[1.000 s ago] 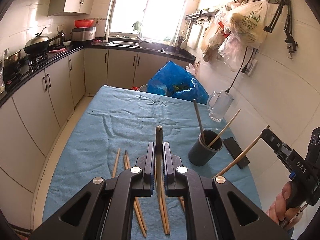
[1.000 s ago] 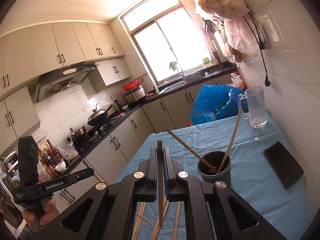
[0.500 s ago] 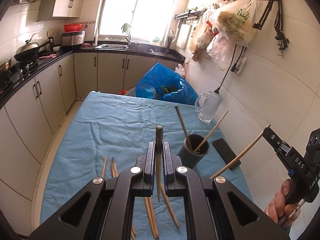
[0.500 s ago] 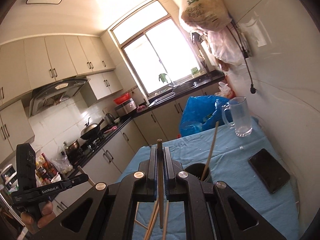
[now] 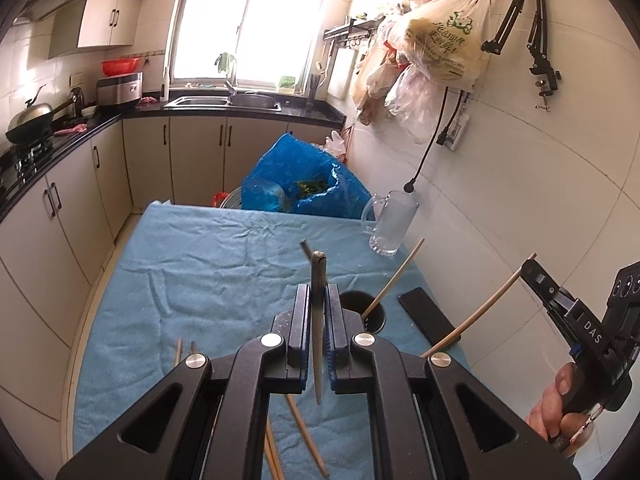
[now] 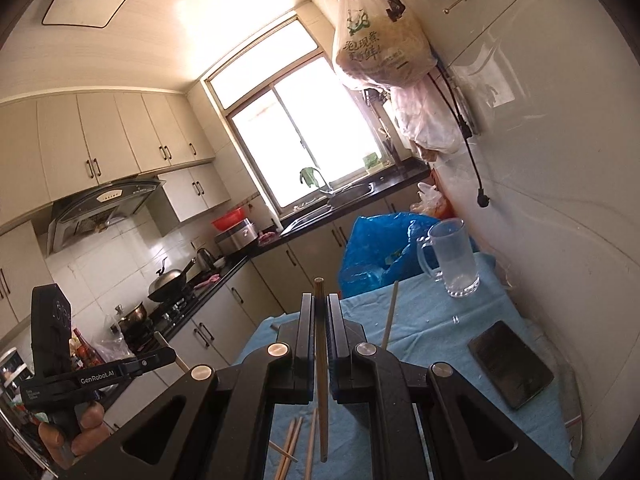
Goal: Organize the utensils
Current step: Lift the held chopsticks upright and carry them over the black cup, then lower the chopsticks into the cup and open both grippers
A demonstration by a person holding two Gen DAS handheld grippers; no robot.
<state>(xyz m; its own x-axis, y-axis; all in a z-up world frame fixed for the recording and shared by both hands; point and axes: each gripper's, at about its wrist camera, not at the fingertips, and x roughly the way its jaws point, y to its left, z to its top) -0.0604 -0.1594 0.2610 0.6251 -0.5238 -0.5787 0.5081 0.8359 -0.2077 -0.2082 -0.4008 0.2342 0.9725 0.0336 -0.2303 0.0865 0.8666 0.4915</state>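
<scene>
My left gripper (image 5: 318, 292) is shut on a dark grey chopstick (image 5: 318, 332) that stands upright between its pads, lifted above the blue cloth (image 5: 208, 280). Just behind its right finger stands the dark cup (image 5: 366, 314), holding a pale chopstick (image 5: 396, 278) and a dark one. At the right edge, my right gripper (image 5: 534, 270) is shut on a long pale chopstick (image 5: 480, 314). In the right wrist view, my right gripper (image 6: 319, 300) clamps that chopstick (image 6: 321, 380); my fingers hide the cup. My left gripper (image 6: 166, 356) shows at the left, held by a hand.
Loose chopsticks (image 5: 306, 436) lie on the cloth near me, others (image 6: 294, 438) showing under the right gripper. A black phone (image 5: 430, 316) and a glass mug (image 5: 390, 224) sit along the wall side. A blue bag (image 5: 300, 184) stands beyond the table's far end.
Both grippers rose with their chopsticks still clamped. The cup moved from right of the left gripper to just behind its right finger, and dropped out of sight behind the right gripper's fingers.
</scene>
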